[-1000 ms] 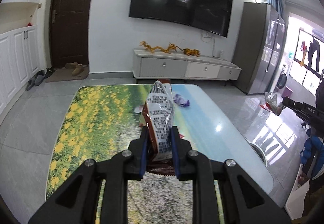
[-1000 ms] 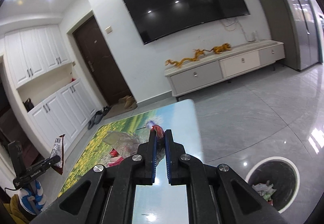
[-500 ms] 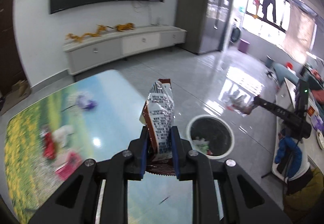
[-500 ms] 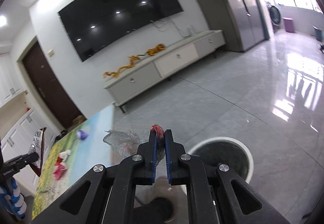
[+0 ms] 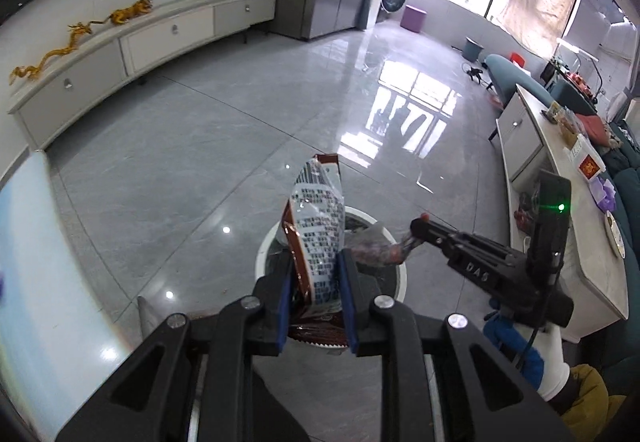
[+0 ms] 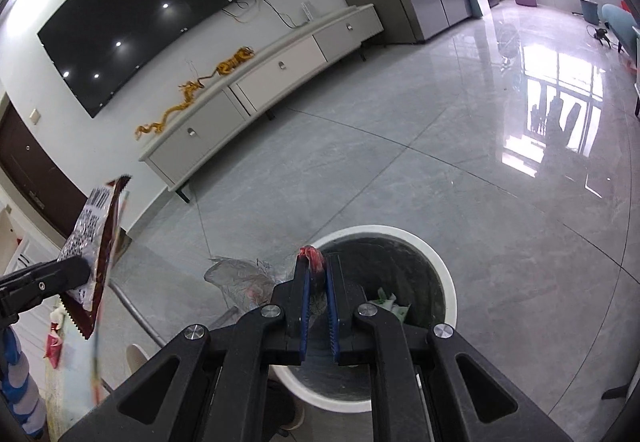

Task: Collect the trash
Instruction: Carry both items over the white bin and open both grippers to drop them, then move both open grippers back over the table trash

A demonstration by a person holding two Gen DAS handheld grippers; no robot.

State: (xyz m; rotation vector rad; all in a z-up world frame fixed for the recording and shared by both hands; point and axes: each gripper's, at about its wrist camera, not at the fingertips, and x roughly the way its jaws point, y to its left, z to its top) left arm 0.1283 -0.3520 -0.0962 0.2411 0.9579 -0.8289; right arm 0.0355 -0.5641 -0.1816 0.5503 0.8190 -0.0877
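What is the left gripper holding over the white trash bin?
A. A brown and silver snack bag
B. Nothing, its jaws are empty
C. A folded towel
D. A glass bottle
A: in the left wrist view the left gripper is clamped on the brown and silver snack bag, which stands up between its pads above the white trash bin.
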